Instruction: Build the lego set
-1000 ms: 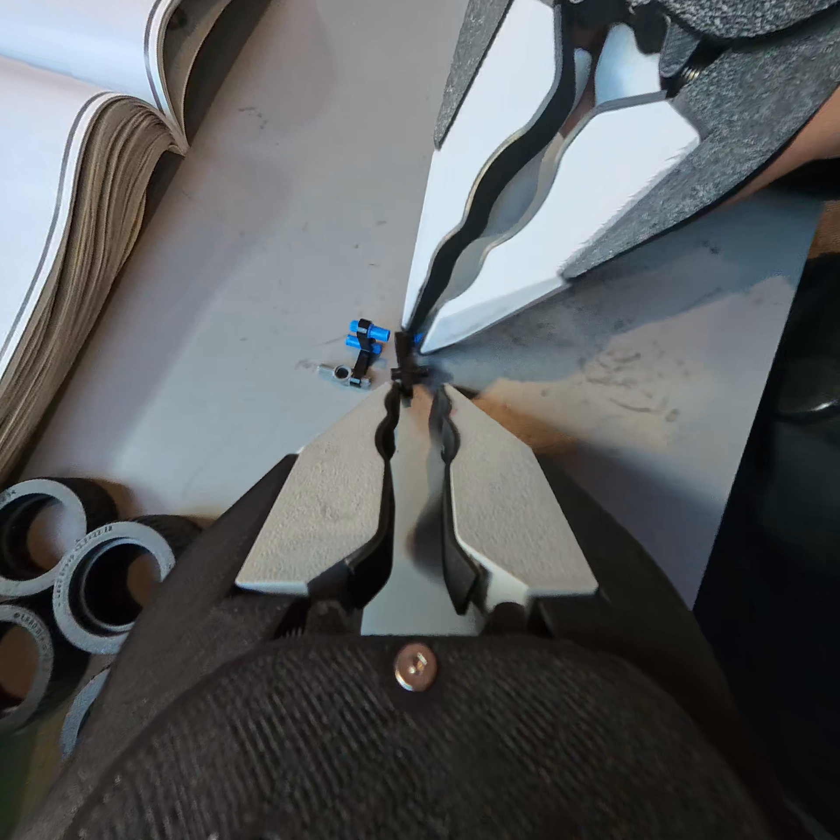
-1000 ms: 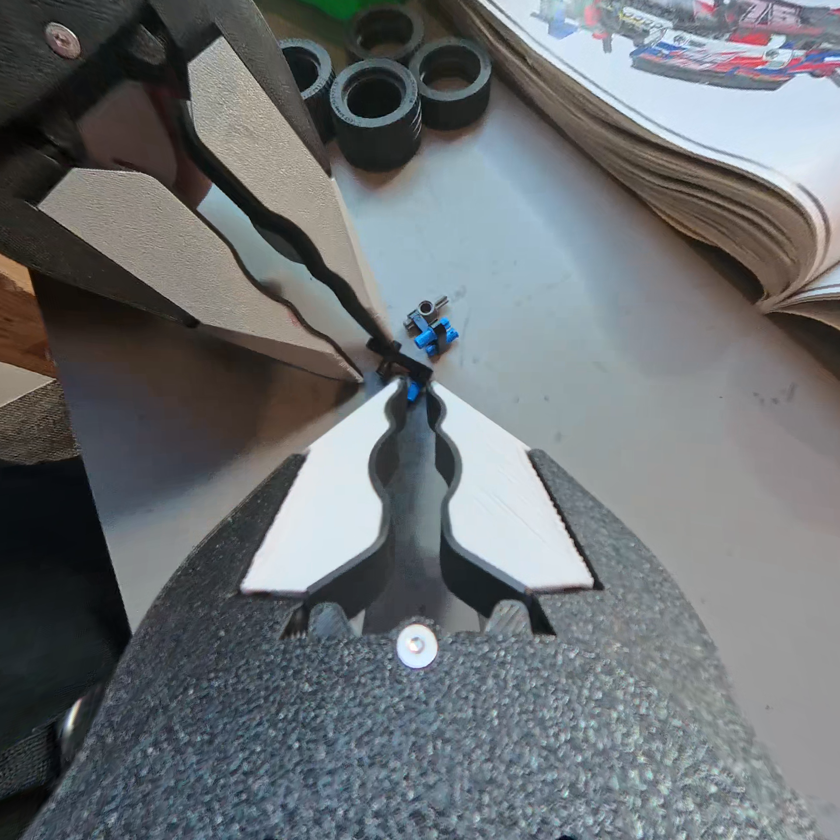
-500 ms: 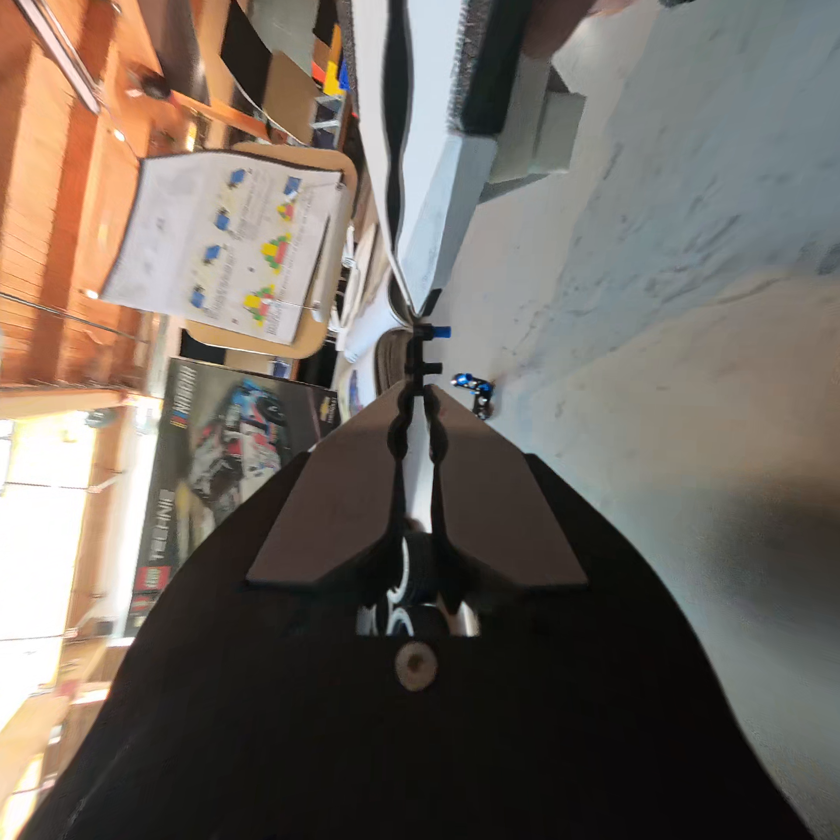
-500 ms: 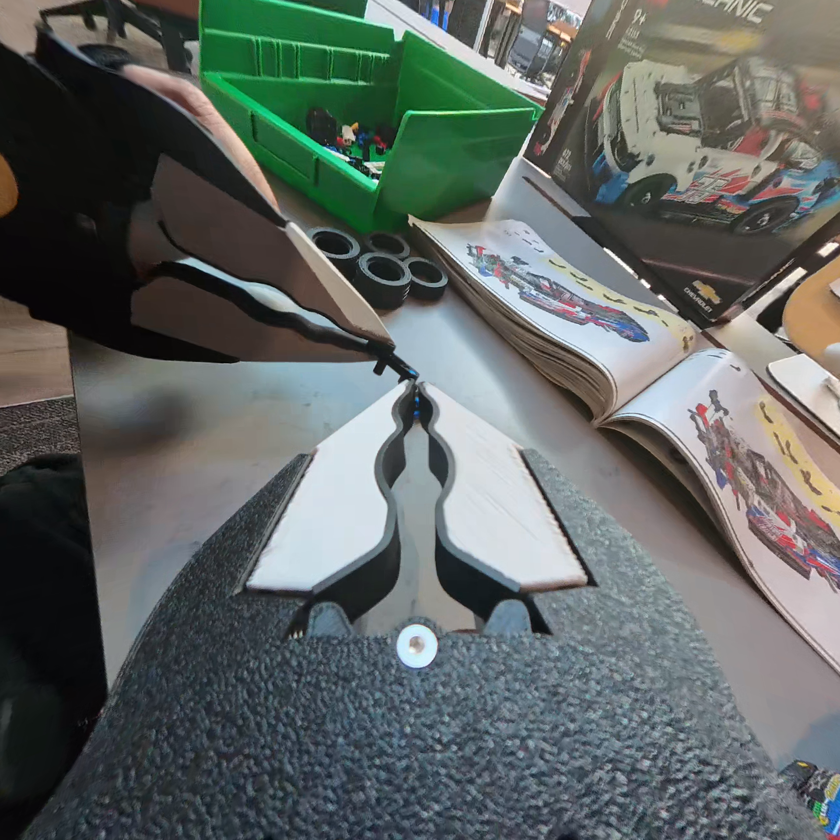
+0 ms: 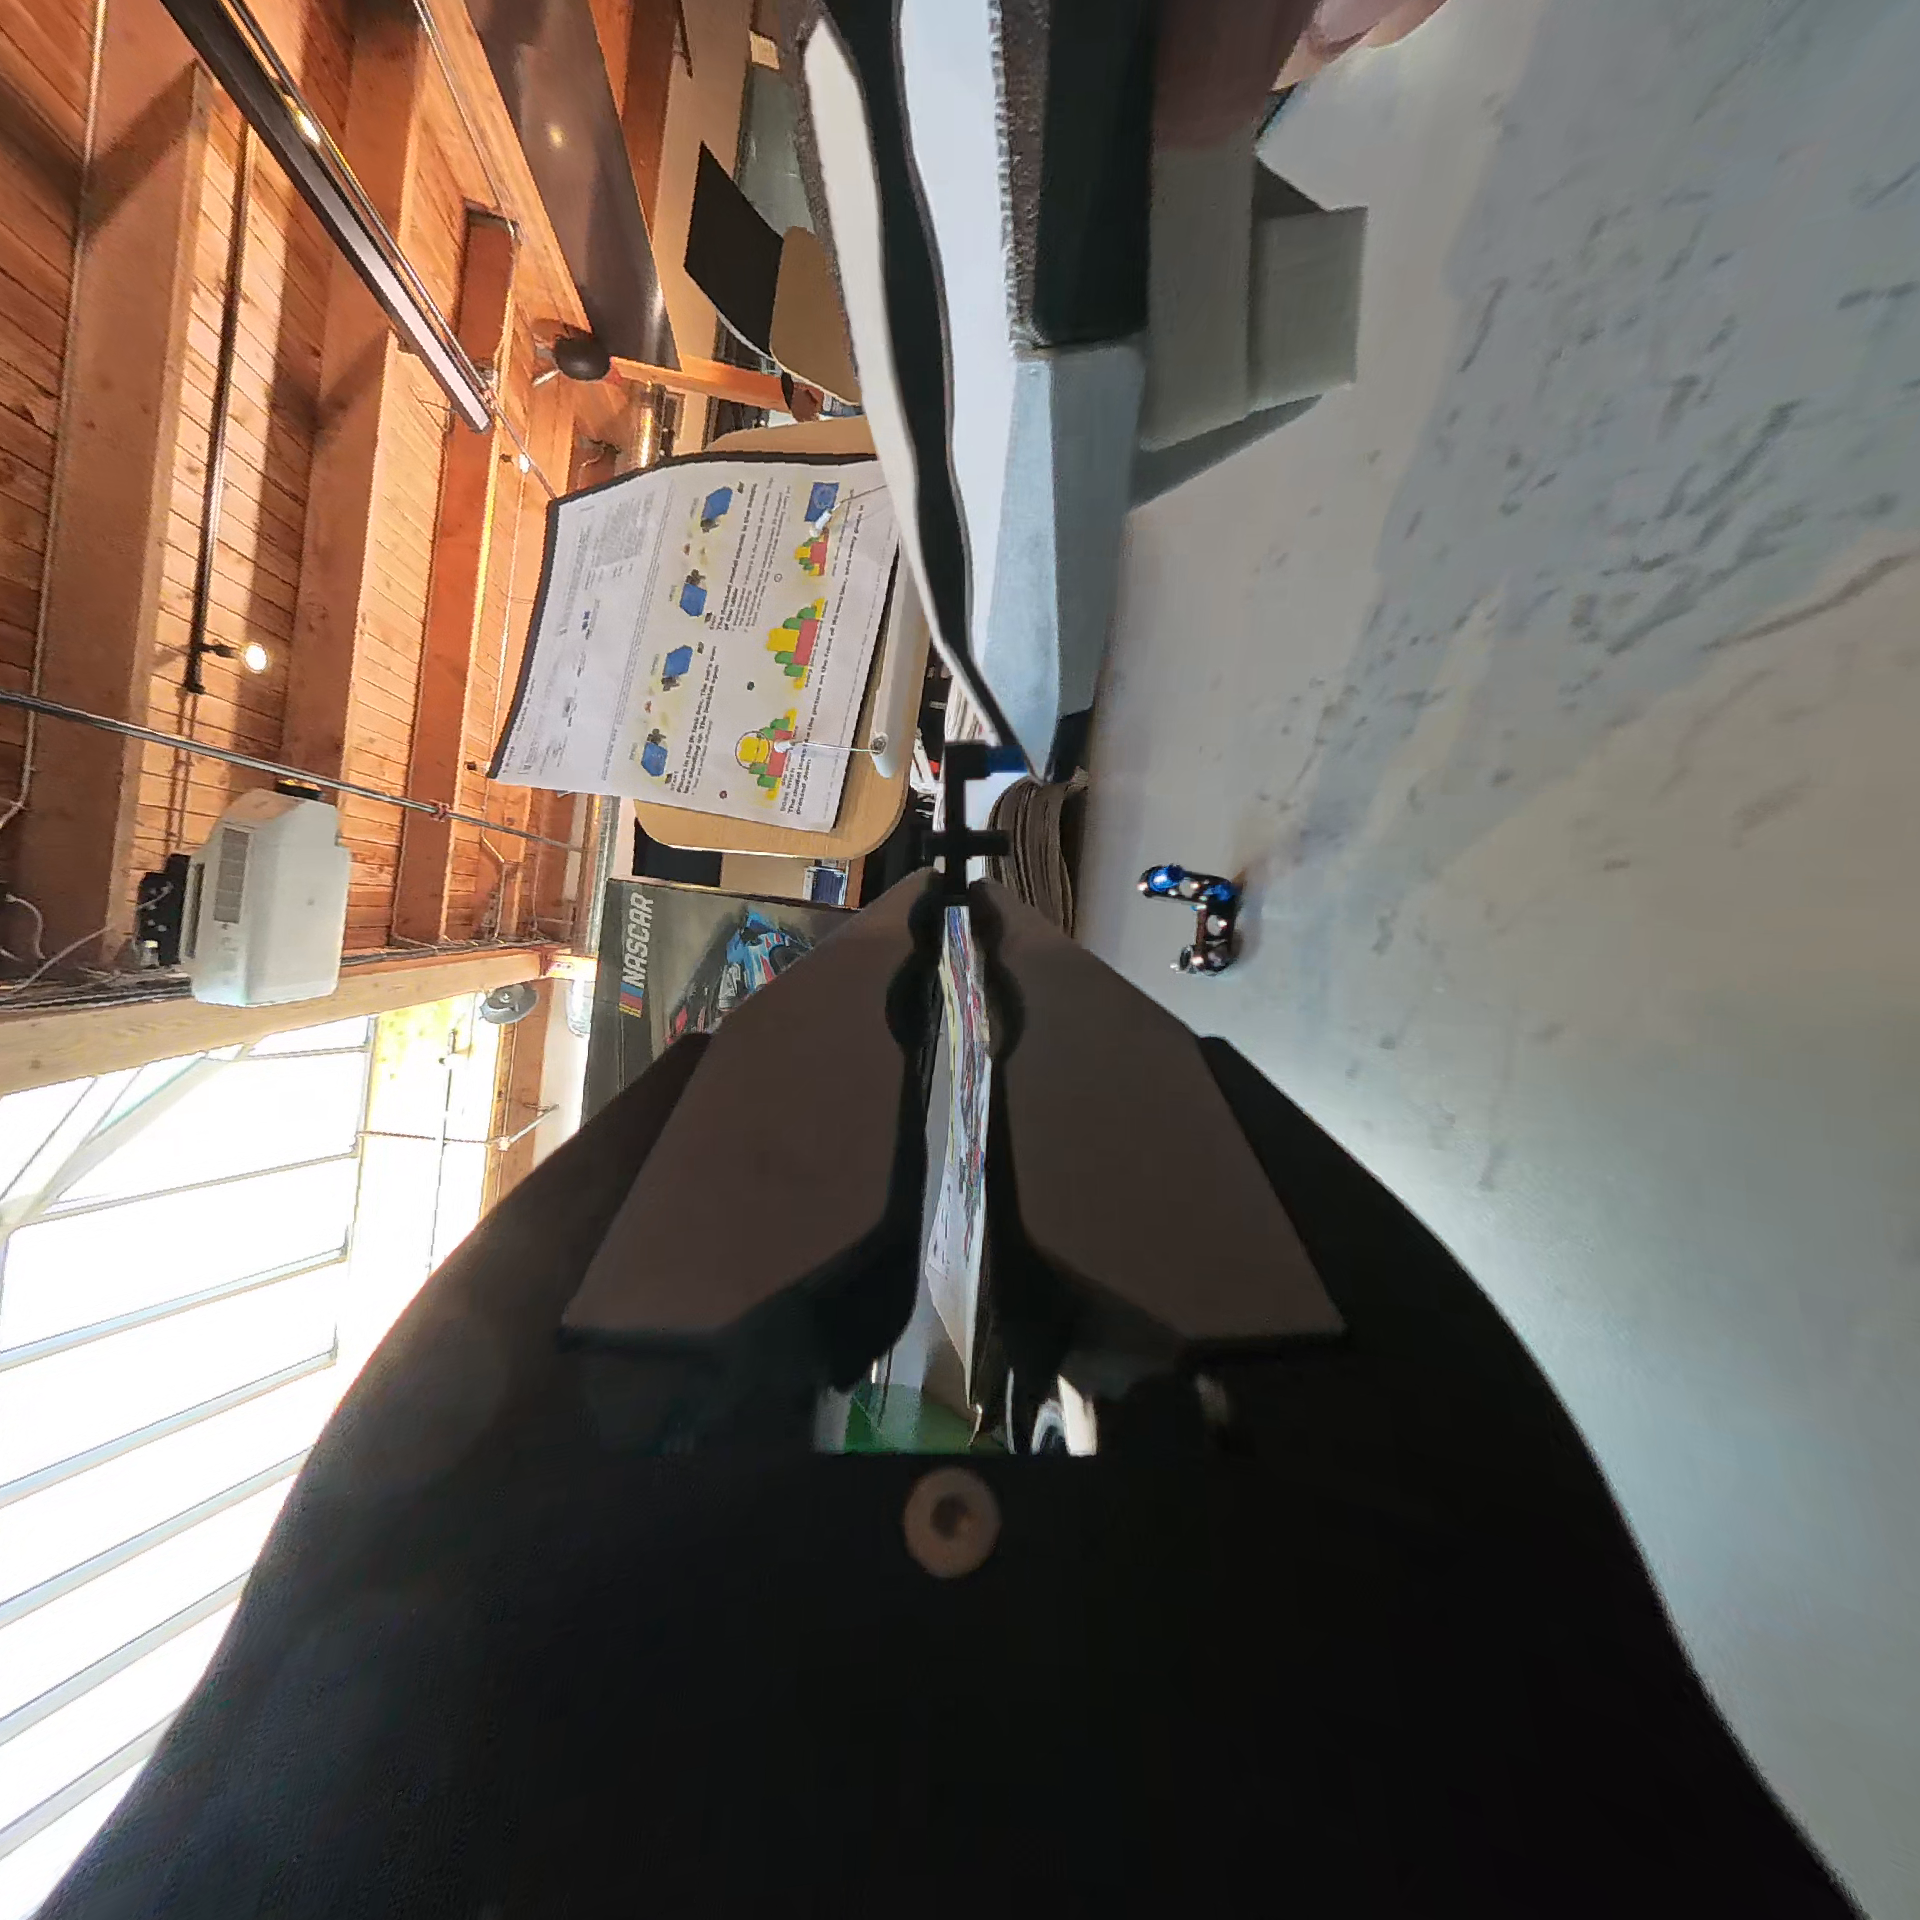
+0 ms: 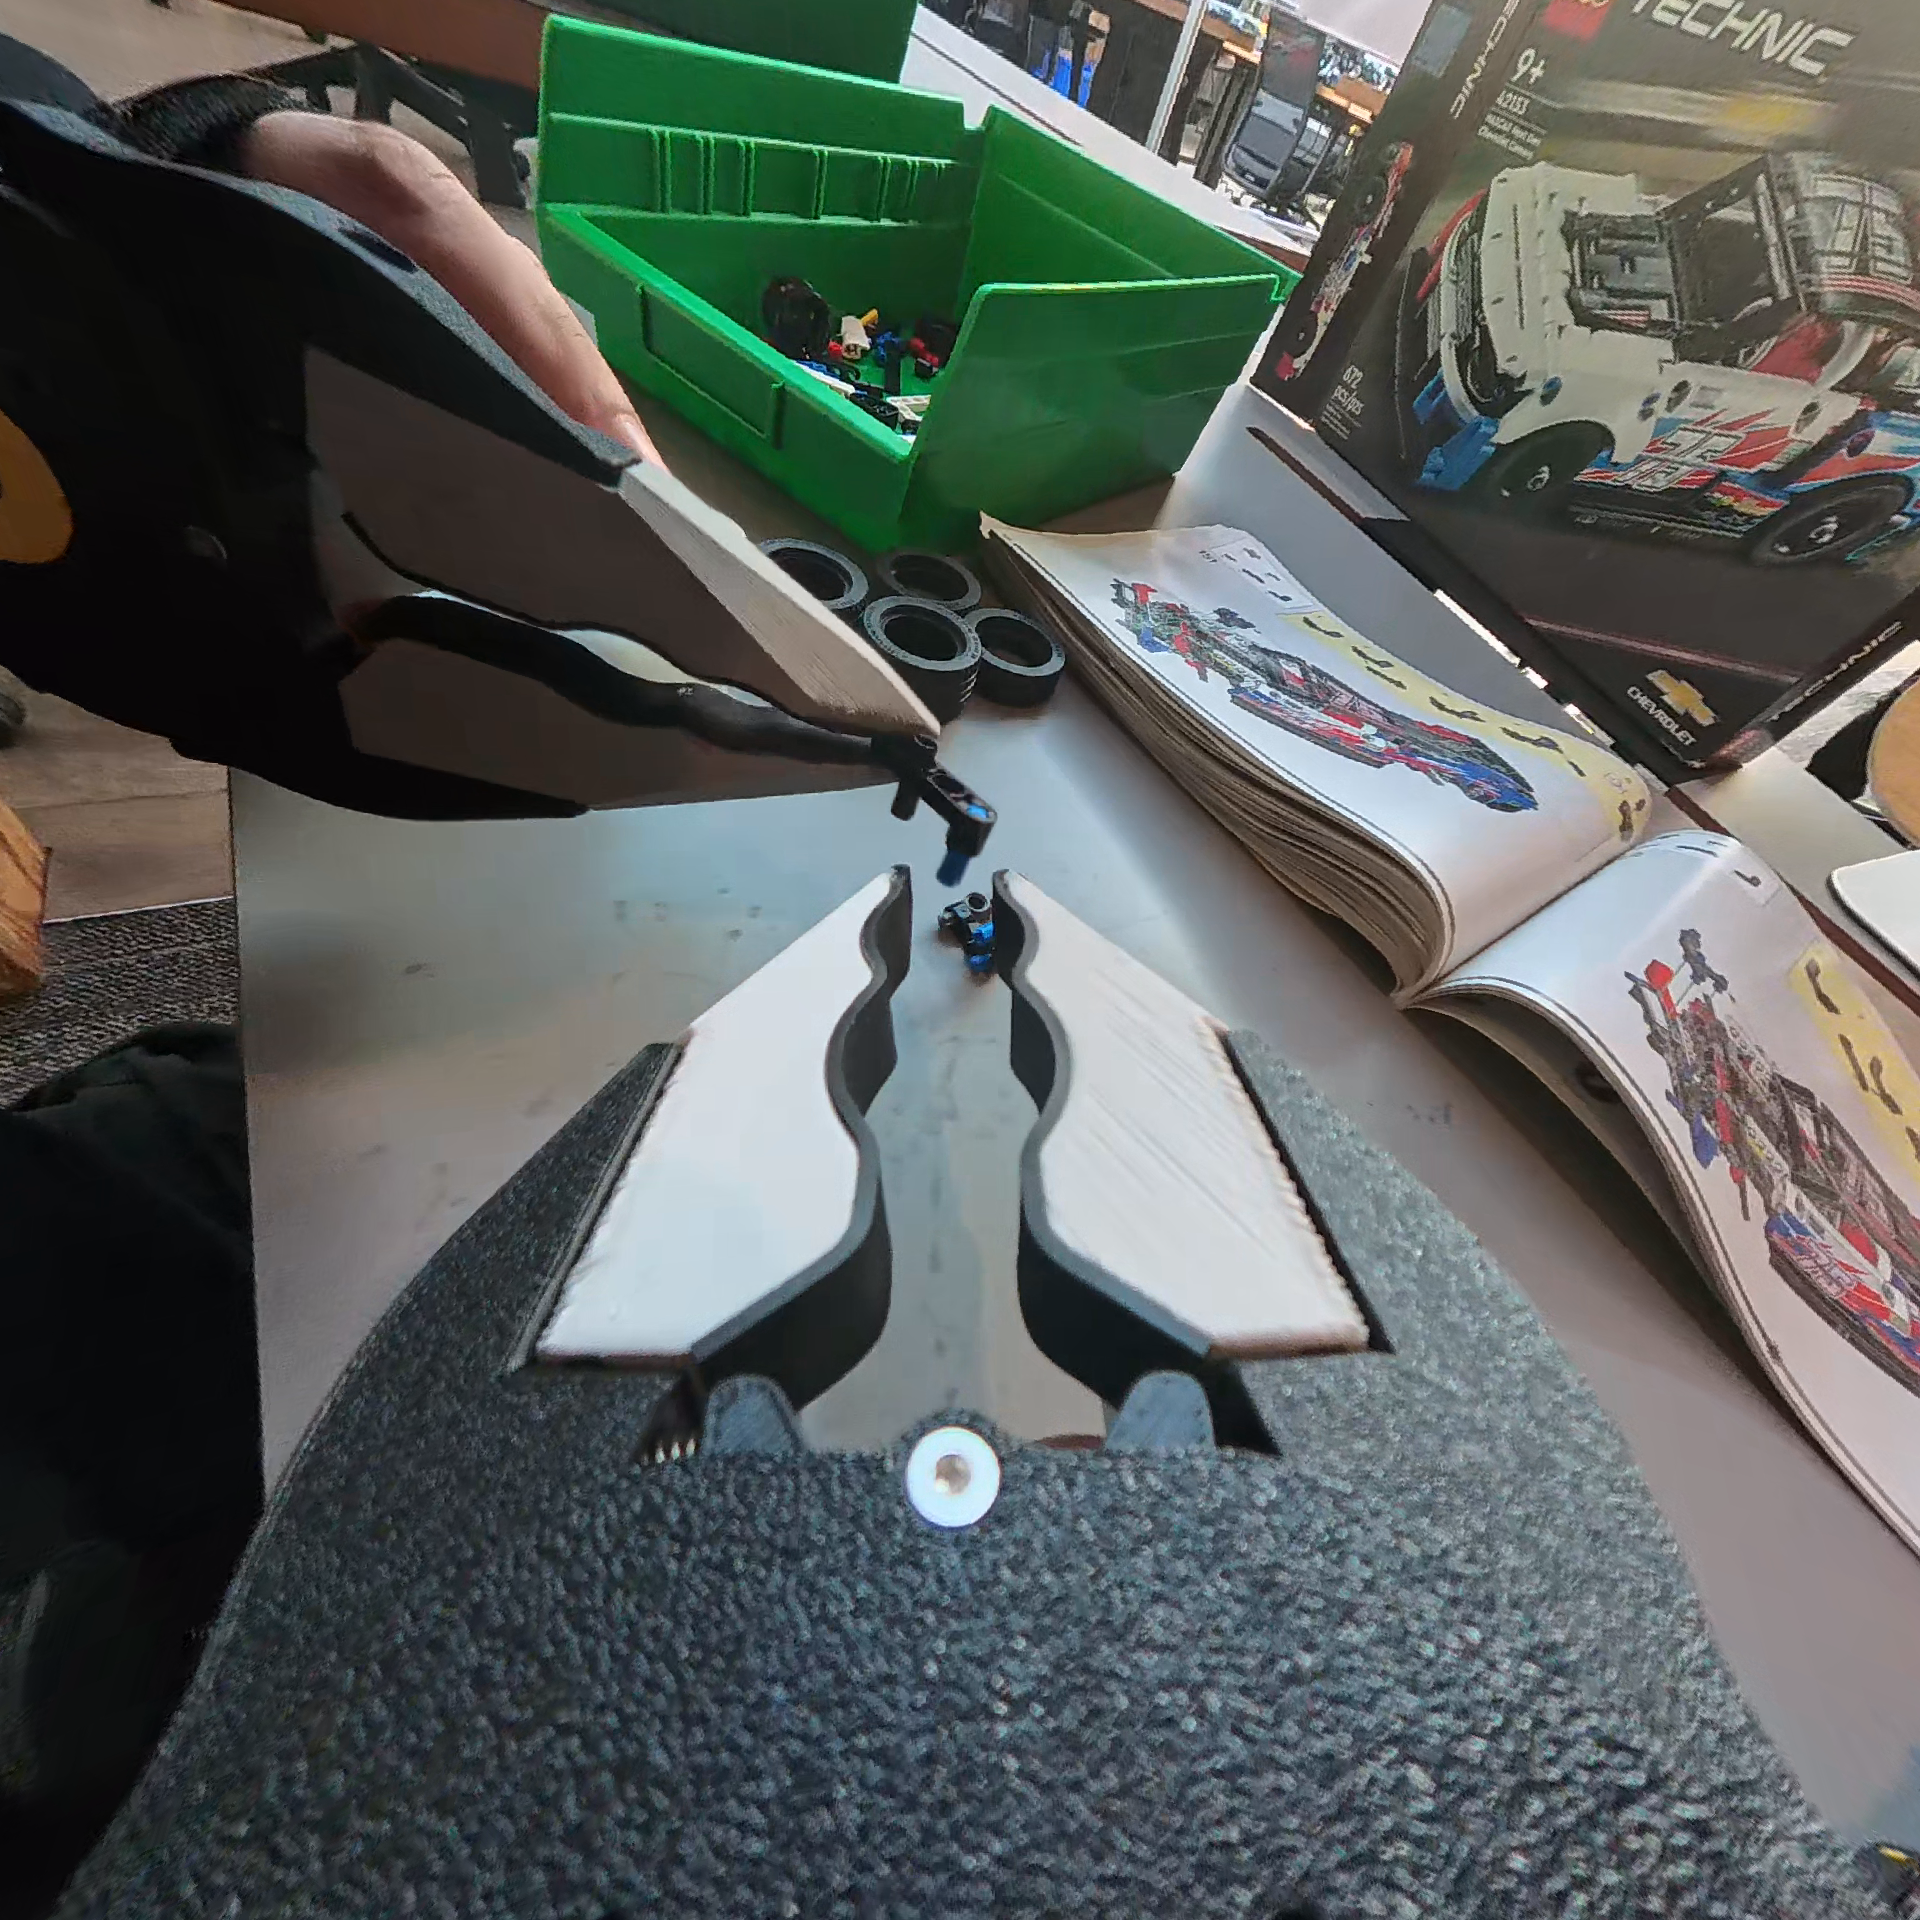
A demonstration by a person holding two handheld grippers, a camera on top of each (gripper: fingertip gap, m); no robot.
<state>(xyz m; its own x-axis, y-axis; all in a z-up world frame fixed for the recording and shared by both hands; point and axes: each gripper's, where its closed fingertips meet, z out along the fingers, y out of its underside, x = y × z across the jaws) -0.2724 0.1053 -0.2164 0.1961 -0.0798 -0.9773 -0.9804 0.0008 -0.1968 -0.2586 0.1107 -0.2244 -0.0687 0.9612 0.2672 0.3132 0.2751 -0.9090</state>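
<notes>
My left gripper (image 5: 951, 888) is shut on a small black lego beam (image 5: 954, 831) with a blue pin (image 5: 1000, 758) in its far end, held above the grey table. In the right wrist view the left gripper (image 6: 914, 748) comes in from the left with the beam (image 6: 945, 795) and the pin (image 6: 954, 860) pointing down. My right gripper (image 6: 951, 883) is open and empty just below the pin. Its tip (image 5: 1023, 743) also shows beside the pin in the left wrist view. A small black and blue assembly (image 6: 971, 925) lies on the table between the right fingertips, and also shows in the left wrist view (image 5: 1195, 920).
A green bin (image 6: 1039, 416) with loose parts stands at the back. Several black tyres (image 6: 925, 623) lie in front of it. An open instruction book (image 6: 1351, 727) lies to the right, and the set's box (image 6: 1662, 312) stands behind it. The grey table (image 6: 520, 987) has its edge at the left. Less than 4 cm separates the two grippers' tips.
The left gripper rolled onto its side and both grippers tilted up from the table. The right gripper opened and let go of the blue pin, which stays in the black beam.
</notes>
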